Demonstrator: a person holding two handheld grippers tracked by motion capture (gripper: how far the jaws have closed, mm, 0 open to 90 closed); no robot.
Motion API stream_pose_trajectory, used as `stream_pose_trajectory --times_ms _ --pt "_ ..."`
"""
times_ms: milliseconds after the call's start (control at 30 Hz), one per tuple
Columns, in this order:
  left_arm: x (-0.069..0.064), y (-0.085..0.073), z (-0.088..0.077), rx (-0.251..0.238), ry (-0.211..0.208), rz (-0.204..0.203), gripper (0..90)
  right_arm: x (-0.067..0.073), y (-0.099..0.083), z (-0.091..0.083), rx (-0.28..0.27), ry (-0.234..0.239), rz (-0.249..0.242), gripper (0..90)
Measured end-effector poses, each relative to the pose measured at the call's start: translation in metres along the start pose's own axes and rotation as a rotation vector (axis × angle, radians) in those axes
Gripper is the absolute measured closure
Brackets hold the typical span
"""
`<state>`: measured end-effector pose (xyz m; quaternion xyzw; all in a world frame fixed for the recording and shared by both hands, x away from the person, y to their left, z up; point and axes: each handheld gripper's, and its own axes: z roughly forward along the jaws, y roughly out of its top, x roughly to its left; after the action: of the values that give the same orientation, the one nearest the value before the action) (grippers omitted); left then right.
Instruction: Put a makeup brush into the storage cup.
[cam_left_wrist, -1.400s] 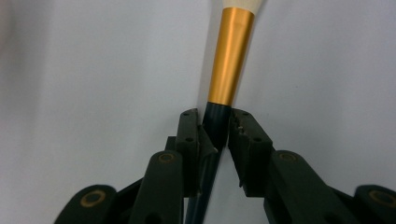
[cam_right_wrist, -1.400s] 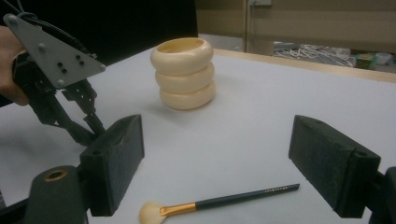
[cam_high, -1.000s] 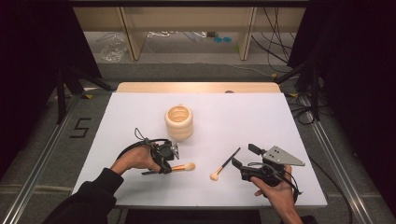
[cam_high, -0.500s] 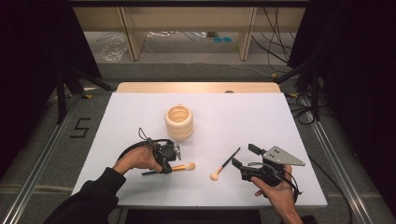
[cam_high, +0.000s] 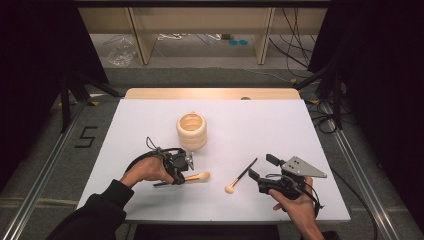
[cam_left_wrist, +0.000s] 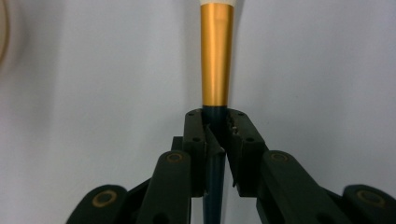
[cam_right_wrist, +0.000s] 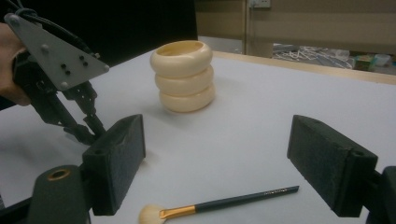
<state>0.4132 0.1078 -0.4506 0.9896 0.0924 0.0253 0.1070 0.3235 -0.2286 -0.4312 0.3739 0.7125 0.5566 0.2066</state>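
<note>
My left gripper (cam_high: 186, 172) is low over the white table (cam_high: 260, 125), jaws clamped on the dark handle of a brush (cam_high: 198, 176). In the left gripper view that brush (cam_left_wrist: 216, 60) runs straight up from between my pads, gold ferrule just past them, pale bristles at the top edge. From the high view its cream tip points toward my right side, close above the table or on it, I can't tell which.

My right gripper (cam_high: 262, 168) sits near the table's front edge, jaws spread wide, nothing between them. A second brush (cam_high: 241, 176) lies flat on the table just beside those jaws; in the right gripper view it (cam_right_wrist: 219, 203) rests between my two pads, untouched, bristles to the left.

Behind both, the cream ribbed cup (cam_high: 192, 131) stands upright mid-table, apart from everything. My left gripper (cam_right_wrist: 88, 122) shows left of the cup (cam_right_wrist: 183, 74) in that right gripper view.
</note>
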Motion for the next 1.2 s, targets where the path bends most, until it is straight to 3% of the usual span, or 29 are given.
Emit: stream_pose_trajectory --times_ms 467,633,667,767,967,1000,1033,1100,1200 --pt "0.007 -0.004 -0.023 -0.174 0.041 -0.065 78.7 0.000 0.000 0.000 0.008 -0.008 -0.004 20.3" --pt "0.009 -0.006 -0.030 -0.282 0.054 -0.126 78.7 0.000 0.000 0.000 0.008 -0.008 -0.003 20.3" --pt "0.008 -0.007 -0.034 -0.328 0.056 -0.152 78.7 0.000 0.000 0.000 0.009 -0.008 -0.004 20.3" --pt "0.007 -0.008 -0.036 -0.370 0.064 -0.181 78.7 0.000 0.000 0.000 0.010 -0.009 -0.004 20.3" --pt "0.013 -0.011 -0.046 -0.404 0.102 -0.158 78.7 0.000 0.000 0.000 0.015 -0.004 -0.001 20.3" --pt "0.014 -0.011 -0.047 -0.423 0.112 -0.162 78.7 0.000 0.000 0.000 0.015 -0.005 -0.002 20.3" --pt "0.013 -0.011 -0.047 -0.460 0.109 -0.198 78.7 0.000 0.000 0.000 0.011 -0.006 -0.002 20.3" --pt "0.016 -0.014 -0.052 -0.455 0.114 -0.174 78.7 0.000 0.000 0.000 0.010 -0.006 -0.003 20.3" --pt "0.017 -0.015 -0.056 -0.497 0.122 -0.194 78.7 0.000 0.000 0.000 0.013 -0.014 -0.006 20.3"
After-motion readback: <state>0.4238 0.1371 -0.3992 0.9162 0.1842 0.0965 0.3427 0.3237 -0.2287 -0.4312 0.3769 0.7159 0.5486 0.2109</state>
